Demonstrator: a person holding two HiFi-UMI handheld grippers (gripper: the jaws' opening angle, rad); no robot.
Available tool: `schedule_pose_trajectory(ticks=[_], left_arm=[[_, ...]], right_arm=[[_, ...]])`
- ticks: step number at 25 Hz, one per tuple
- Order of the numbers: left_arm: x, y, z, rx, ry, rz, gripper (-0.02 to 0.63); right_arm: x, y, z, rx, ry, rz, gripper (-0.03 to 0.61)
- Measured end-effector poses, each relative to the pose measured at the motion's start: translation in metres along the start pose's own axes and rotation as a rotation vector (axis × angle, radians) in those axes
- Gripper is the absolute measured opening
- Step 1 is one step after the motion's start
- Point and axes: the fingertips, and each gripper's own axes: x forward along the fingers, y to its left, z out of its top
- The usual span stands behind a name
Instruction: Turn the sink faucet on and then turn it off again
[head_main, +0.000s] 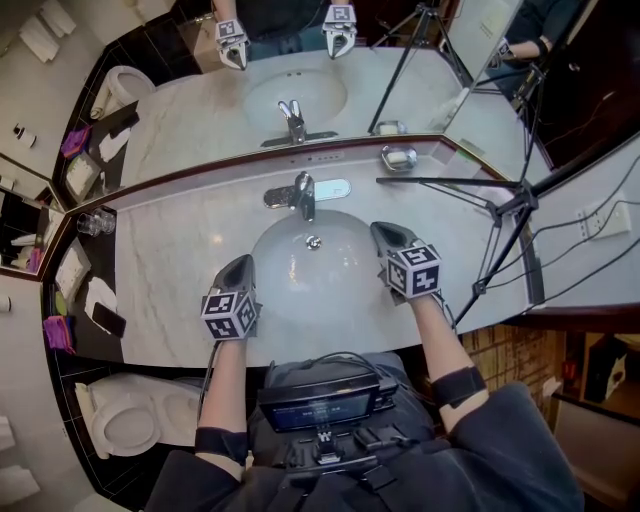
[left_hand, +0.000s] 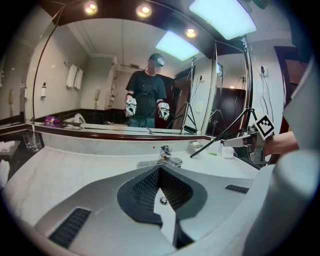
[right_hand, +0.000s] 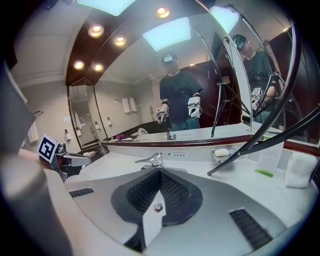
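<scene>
The chrome faucet (head_main: 303, 193) stands at the back of the white oval basin (head_main: 270, 285) in the marble counter, its lever lying to the left. I see no stream of water. My left gripper (head_main: 243, 266) hovers over the basin's front left rim, shut and holding nothing. My right gripper (head_main: 384, 233) is over the right rim, also shut and holding nothing, a little nearer the faucet. In the left gripper view the closed tips (left_hand: 160, 168) point at the faucet (left_hand: 166, 155). The right gripper view shows its closed tips (right_hand: 160, 171) just below the faucet (right_hand: 154, 160).
A soap dish (head_main: 398, 157) sits behind the faucet at the right. A tripod (head_main: 500, 205) reaches over the counter's right side. A glass (head_main: 95, 222) stands at the far left. The mirror (head_main: 300, 90) backs the counter. A toilet (head_main: 125, 415) is at lower left.
</scene>
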Motion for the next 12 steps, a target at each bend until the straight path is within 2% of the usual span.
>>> schedule_pose_trajectory(ticks=[12], left_arm=[[-0.0029,-0.0061,0.0029,-0.005,-0.050,0.001,0.003]], right_arm=[[-0.0060,-0.0005,-0.0082,0.012,0.010,0.005,0.018]])
